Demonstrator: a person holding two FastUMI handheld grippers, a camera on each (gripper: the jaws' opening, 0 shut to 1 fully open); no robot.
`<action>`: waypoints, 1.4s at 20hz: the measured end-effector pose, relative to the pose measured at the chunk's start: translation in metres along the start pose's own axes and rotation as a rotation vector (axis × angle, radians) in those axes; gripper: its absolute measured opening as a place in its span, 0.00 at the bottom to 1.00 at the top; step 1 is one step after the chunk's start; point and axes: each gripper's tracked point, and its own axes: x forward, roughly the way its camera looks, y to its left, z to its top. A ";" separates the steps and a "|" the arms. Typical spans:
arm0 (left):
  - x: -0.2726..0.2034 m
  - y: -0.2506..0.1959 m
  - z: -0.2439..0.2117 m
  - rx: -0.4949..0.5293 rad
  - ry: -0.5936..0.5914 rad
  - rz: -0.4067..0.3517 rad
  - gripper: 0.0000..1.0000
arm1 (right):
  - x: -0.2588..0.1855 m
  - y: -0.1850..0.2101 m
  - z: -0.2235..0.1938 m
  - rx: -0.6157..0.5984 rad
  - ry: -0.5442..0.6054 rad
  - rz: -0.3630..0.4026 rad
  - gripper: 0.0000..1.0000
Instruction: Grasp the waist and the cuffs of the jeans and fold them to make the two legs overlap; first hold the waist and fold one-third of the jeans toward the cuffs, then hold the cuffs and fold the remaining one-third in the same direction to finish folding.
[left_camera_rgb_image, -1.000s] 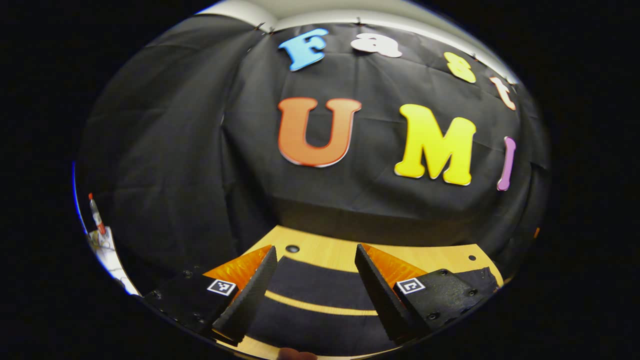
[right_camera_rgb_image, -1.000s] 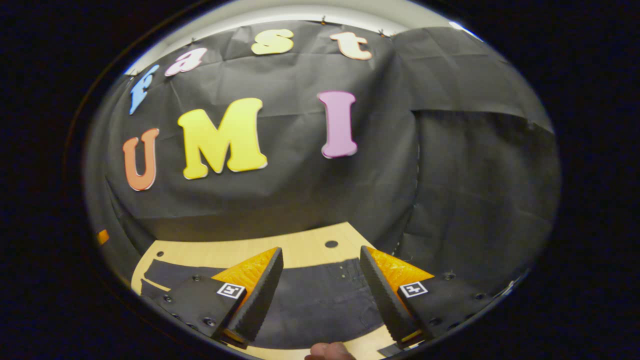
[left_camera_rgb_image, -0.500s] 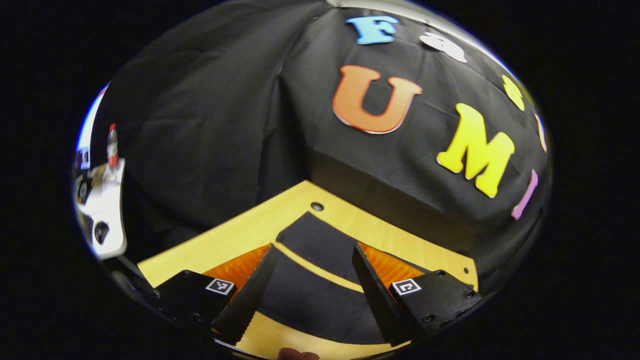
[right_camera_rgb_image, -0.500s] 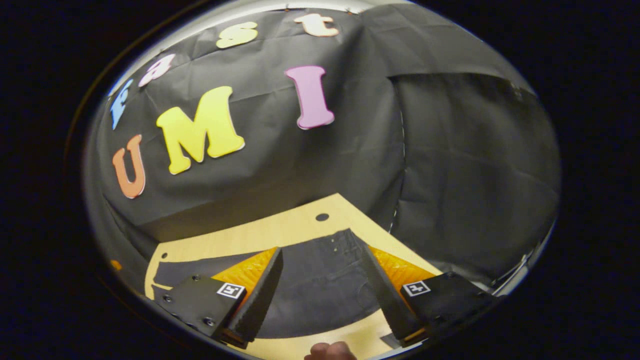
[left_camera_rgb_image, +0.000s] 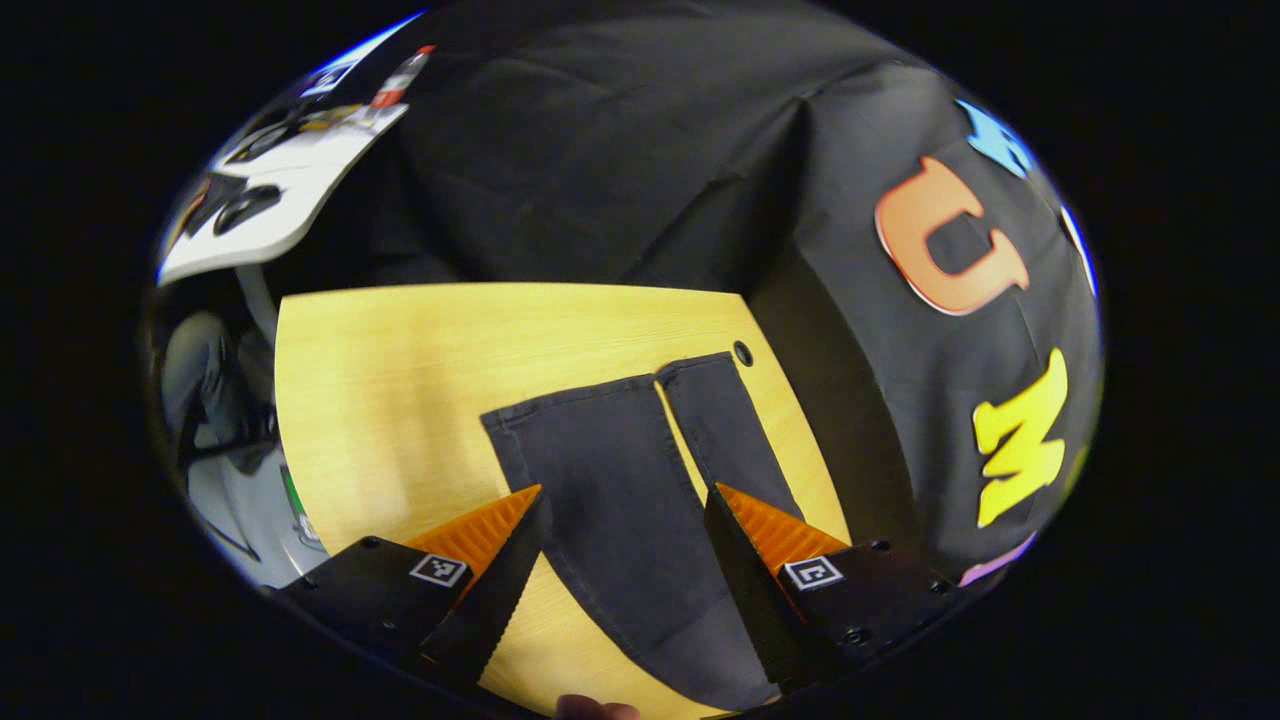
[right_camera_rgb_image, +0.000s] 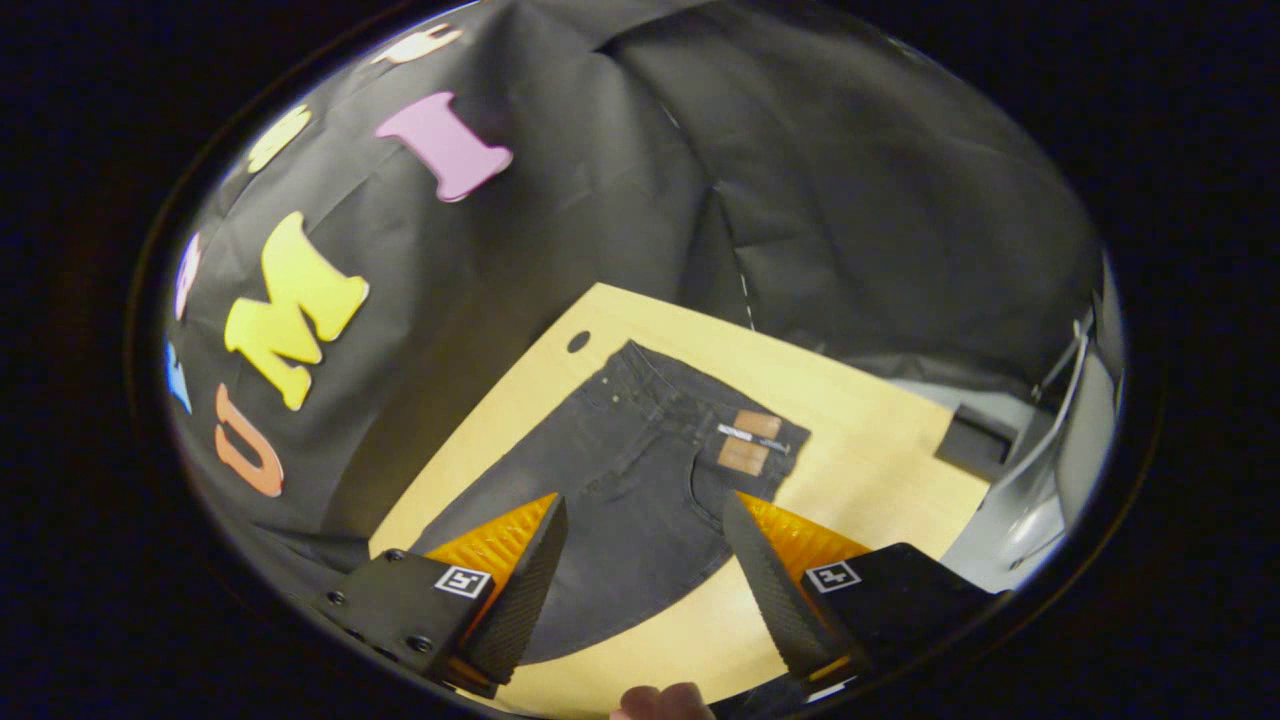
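Dark charcoal jeans (left_camera_rgb_image: 620, 480) lie flat on the table (left_camera_rgb_image: 400, 380), a pale yellow wood-grain top with rounded corners and a small dark hole near its far edge. In the left gripper view I see the two legs running from lower centre up to the middle of the frame, split by a narrow strip of bare wood, cuffs squared off at the top. Cloth looks matte, smooth, barely wrinkled

Right gripper view: the waist end of the jeans (right_camera_rgb_image: 640, 470) sits at frame centre, with seams, small rivets and a tan rectangular patch (right_camera_rgb_image: 750, 440) at the waistband. Table (right_camera_rgb_image: 860, 480) runs bare to the right of it

Around: black draped cloth wall behind the table in both views; a white surface with dark items (left_camera_rgb_image: 270, 200) at upper left of the left gripper view; a small black block (right_camera_rgb_image: 975, 435) off the table's right edge, and grey gear at far right in the right gripper view

Nothing lies over the jeans

Left gripper (left_camera_rgb_image: 622, 505) hovers over the legs, looking down at them, jaws spread wide, nothing held. Right gripper (right_camera_rgb_image: 645, 515) hovers above the thigh area, angled down, jaws also wide apart and empty. A fingertip (right_camera_rgb_image: 660, 700) peeks in at the bottom edge
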 end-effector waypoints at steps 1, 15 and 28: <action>0.003 0.005 -0.004 -0.042 0.019 0.007 0.99 | 0.005 -0.007 -0.006 0.036 0.021 0.001 0.98; 0.051 0.046 -0.023 -0.205 0.140 0.172 0.99 | 0.069 -0.052 -0.039 0.298 0.208 -0.110 0.98; 0.078 0.029 -0.020 -0.219 0.155 0.167 0.97 | 0.112 -0.046 -0.030 0.335 0.195 -0.154 0.92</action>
